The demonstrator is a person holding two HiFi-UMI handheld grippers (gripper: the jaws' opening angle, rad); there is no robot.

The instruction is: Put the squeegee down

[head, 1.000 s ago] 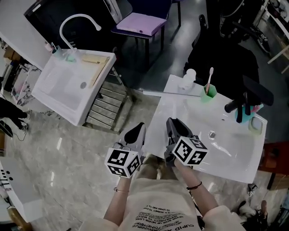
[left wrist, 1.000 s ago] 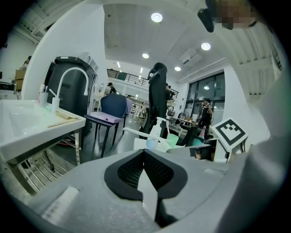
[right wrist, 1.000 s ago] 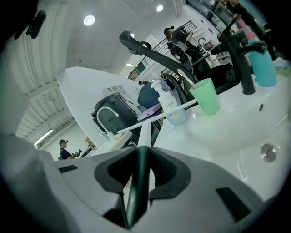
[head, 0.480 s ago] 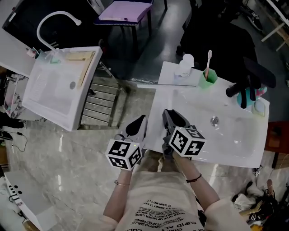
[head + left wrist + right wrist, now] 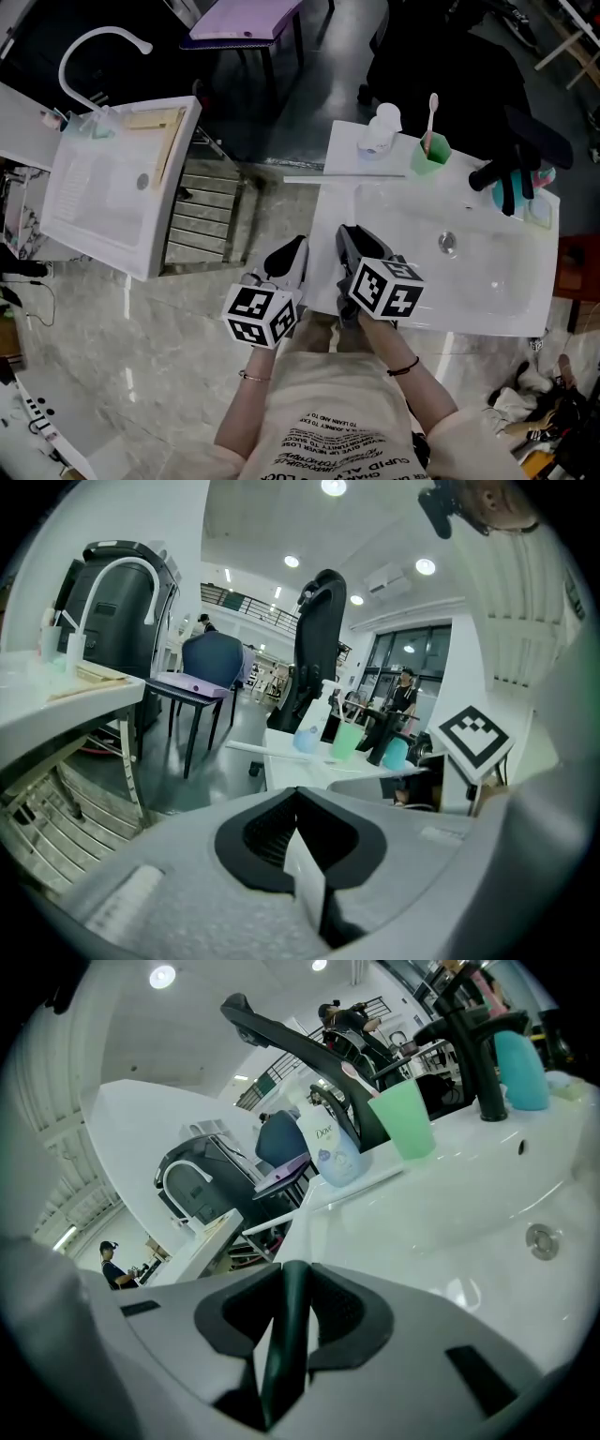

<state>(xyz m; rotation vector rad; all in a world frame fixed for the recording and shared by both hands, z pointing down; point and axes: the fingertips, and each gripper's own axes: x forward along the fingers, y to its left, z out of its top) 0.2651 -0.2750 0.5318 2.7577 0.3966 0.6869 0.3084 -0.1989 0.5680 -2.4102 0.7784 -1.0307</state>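
A long thin pale squeegee (image 5: 342, 176) lies flat along the far left edge of the white sink top (image 5: 412, 314), and its end sticks out past the corner. It also shows as a white bar (image 5: 253, 750) in the left gripper view and as a pale bar (image 5: 272, 1221) in the right one. My right gripper (image 5: 354, 246) hovers over the sink's near left corner, well short of the squeegee, with its pads together. My left gripper (image 5: 287, 261) hangs beside it over the floor, also shut. Nothing sticks out of either gripper.
On the sink's far rim stand a soap bottle (image 5: 378, 129), a green cup with a toothbrush (image 5: 431, 150) and a black tap (image 5: 511, 173). A second white basin (image 5: 112, 187) with a curved tap stands at the left, with a metal rack (image 5: 206, 216) beside it. A purple chair (image 5: 246, 17) stands beyond.
Both grippers have sunk a little and tipped further down near the sink's front edge. Their jaws look the same throughout. The squeegee has not moved.
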